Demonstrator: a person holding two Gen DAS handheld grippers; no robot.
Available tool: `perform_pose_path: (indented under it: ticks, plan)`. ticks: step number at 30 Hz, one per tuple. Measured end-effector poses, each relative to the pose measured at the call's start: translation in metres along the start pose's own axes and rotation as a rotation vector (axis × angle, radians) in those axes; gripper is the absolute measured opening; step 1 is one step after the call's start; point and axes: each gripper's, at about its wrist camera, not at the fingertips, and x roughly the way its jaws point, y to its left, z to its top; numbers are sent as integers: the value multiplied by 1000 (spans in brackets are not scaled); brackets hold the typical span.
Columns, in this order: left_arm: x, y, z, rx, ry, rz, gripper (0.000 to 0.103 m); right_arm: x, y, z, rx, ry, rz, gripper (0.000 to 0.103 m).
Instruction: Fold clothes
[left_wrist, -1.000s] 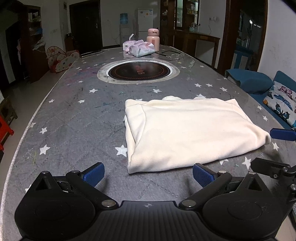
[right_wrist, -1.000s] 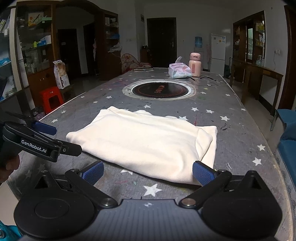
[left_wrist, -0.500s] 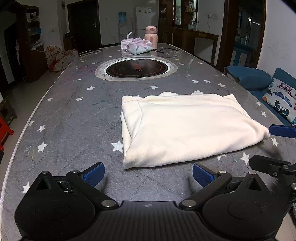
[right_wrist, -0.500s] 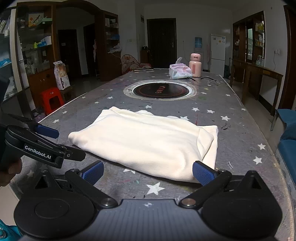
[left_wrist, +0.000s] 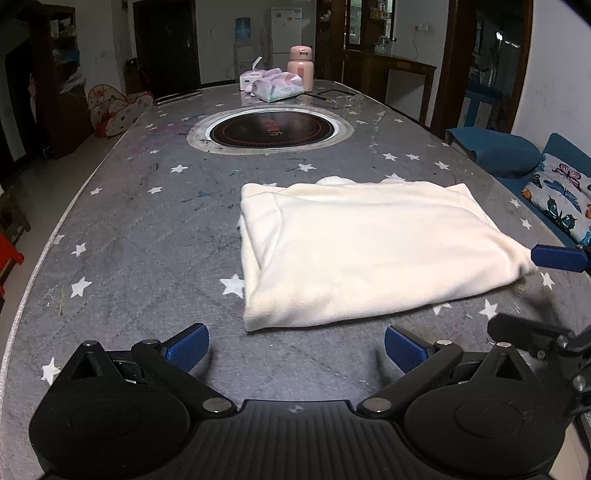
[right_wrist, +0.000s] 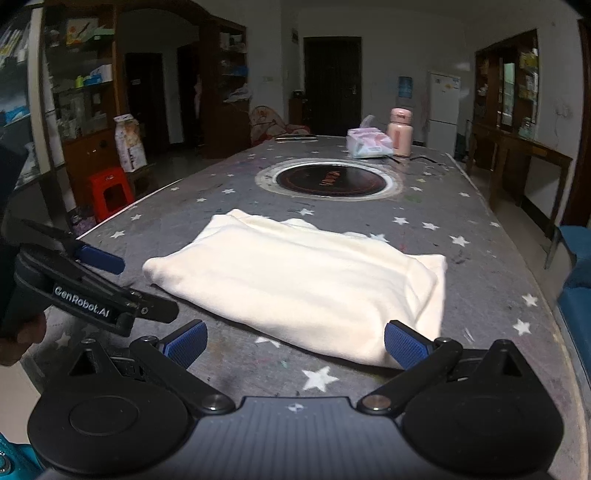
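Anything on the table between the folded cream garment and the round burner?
Nothing: in both wrist views only bare star-printed table separates the folded cream garment from the round burner.

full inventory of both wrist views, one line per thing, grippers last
garment: 1, cream, folded, on near half of table
table: 1, grey with white stars
hob: 1, black, round, set in table centre
tissue packs: 2, pink-white, far end of table
flask: 1, pink, beside the packs
stool: 1, red, on floor left of table
fridge: 1, white, far wall
cushion: 1, butterfly print, on blue sofa
left gripper: open, short of garment's near edge
right gripper: open, at garment's near corner
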Motion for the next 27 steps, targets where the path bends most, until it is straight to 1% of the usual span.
perform_pose_path:
  ticks: [3, 6, 9, 13, 14, 15, 18, 20, 22, 23, 25, 27]
  plan:
    - [1, 13, 5, -39, 9, 19, 103, 9, 8, 5, -40, 16, 28, 103]
    - [1, 30, 9, -75, 5, 17, 103, 21, 21, 12, -93, 31, 64, 103]
    - [2, 47, 12, -119, -2, 55, 103, 32, 35, 18, -140, 44, 106, 103]
    - [5, 68, 17, -182, 10, 59, 103, 46, 57, 26, -218, 50, 152, 102]
    - [6, 73, 18, -195, 9, 63, 103, 51, 65, 28, -252, 55, 162, 100]
    - [6, 77, 19, -211, 3, 65, 103, 55, 72, 30, -279, 62, 169, 94]
    - [8, 88, 22, -256, -16, 63, 103, 69, 91, 32, -348, 86, 194, 85]
    - [10, 94, 24, -280, -28, 60, 103, 76, 101, 33, -395, 89, 186, 82]
    - [14, 96, 27, -302, -20, 43, 103, 82, 108, 33, -437, 91, 178, 74]
    - [16, 98, 28, -313, -15, 34, 103, 86, 113, 34, -456, 95, 175, 68]
    - [22, 99, 31, -339, 6, 4, 103, 90, 115, 35, -462, 94, 166, 67]
    - [30, 101, 34, -380, 30, -26, 103, 91, 115, 37, -460, 89, 154, 47]
